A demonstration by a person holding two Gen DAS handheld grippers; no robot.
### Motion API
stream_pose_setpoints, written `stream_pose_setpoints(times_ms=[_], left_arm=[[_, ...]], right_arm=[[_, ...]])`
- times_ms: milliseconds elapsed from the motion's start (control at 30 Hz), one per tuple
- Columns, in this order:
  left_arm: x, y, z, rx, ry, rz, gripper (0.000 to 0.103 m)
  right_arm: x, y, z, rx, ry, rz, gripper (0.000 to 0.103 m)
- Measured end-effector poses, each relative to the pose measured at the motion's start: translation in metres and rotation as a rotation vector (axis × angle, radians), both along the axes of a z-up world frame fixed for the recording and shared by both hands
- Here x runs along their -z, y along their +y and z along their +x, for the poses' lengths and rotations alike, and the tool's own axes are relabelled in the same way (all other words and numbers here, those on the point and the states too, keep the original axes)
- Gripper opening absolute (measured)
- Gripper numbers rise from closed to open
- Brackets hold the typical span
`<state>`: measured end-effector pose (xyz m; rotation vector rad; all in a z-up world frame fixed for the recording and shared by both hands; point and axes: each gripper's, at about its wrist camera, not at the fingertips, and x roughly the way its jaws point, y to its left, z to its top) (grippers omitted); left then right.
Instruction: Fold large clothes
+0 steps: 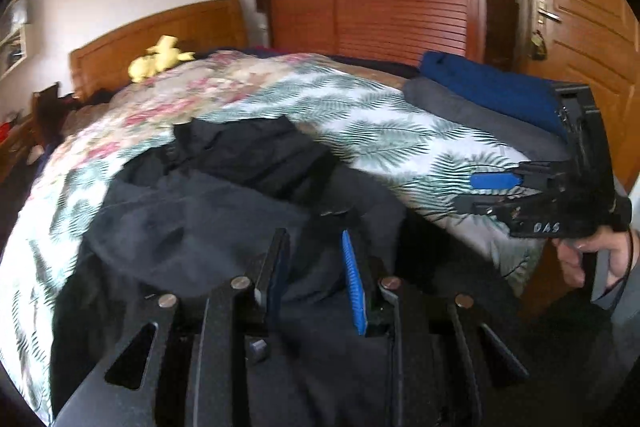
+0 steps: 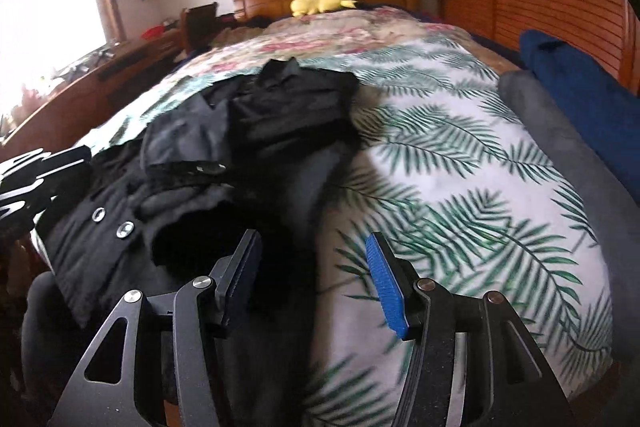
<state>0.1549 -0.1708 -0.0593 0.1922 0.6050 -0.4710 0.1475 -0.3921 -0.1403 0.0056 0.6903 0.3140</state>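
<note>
A heap of dark clothes lies on the near left of the bed: a black shirt (image 1: 248, 155) (image 2: 288, 107) on top, a dark grey garment (image 1: 192, 227) under it, and a black jacket with snap buttons (image 2: 92, 239) hanging over the bed's edge. My left gripper (image 1: 314, 239) sits low over the heap, its jaws narrow, with a fold of the dark grey garment filling the gap. It shows blurred at the left edge of the right wrist view (image 2: 52, 171). My right gripper (image 2: 312, 239) (image 1: 466, 191) stands open above the heap's right edge, nothing between its fingers.
The leaf-print bedspread (image 2: 460, 187) covers the bed. Folded blue (image 1: 492, 87) and grey (image 1: 480, 123) clothes are stacked at its right side. A yellow plush toy (image 2: 320, 3) lies by the wooden headboard. A wardrobe and door stand at right; a hand (image 1: 588, 259) holds the right gripper.
</note>
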Motion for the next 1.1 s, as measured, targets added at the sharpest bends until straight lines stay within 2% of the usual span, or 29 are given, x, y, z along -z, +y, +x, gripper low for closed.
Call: stream_pose_setpoints(times_ms=[267,433,567,700,767,833,1100], left_arm=[[0.012,-0.063,0.01,0.097,0.049,0.08,0.025],[0.036,-0.074,0.024,0.077,0.123,0.149,0.025],[0.048,-0.075,0.031,0.077,0.164,0.171,0.025],[0.047,-0.072,0.024,0.077,0.102,0.211,0.024],[0.043,-0.067,0.022,0.075,0.075,0.216,0.007],[0.033,-0.057,0.018,0.053,0.043,0.202,0.002],[-0.014,0.02,0.011,-0.078,-0.058,0.137,0.0]], right_arm=[[0.0,-0.021,-0.003,0.048,-0.01,0.001,0.056],[0.001,-0.03,-0.001,0.062,-0.003,0.016,0.056],[0.001,-0.029,-0.001,0.054,0.001,0.026,0.056],[-0.002,-0.023,-0.001,0.04,-0.009,0.023,0.056],[-0.004,-0.019,-0.001,0.036,-0.014,0.021,0.056],[-0.005,-0.015,0.002,0.031,-0.016,0.024,0.056],[-0.008,0.014,0.012,-0.006,-0.024,0.016,0.056]])
